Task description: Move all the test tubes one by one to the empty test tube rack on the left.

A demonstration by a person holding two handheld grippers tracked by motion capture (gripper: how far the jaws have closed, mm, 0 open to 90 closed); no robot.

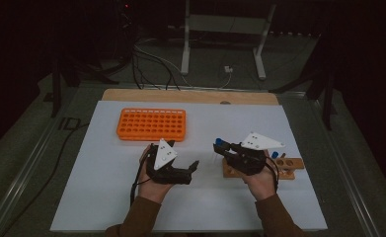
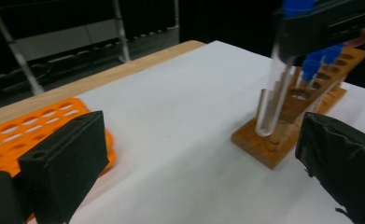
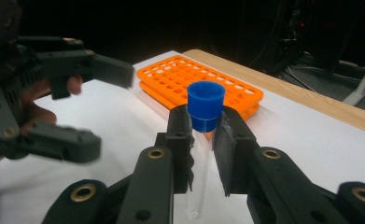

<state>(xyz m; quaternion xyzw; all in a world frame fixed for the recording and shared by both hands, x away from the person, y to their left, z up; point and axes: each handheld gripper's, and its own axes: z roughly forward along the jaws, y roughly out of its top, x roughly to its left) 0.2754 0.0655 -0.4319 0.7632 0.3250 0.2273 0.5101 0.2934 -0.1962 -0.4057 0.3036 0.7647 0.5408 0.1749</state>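
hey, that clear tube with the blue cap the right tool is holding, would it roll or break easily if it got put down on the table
Probably both. The tube is round and smooth-walled, so laid flat on the white table it would likely roll. It looks thin and clear like glass or hard plastic, so likely fragile and slippery; the right tool pinches it just under the blue cap, which may keep it from sliding down.

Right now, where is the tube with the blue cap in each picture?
High view: the tube is right of centre, in the right gripper.
Left gripper view: upper right, hanging above the wooden rack.
Right gripper view: centre, between the pads.
Shared landmark: the orange rack.
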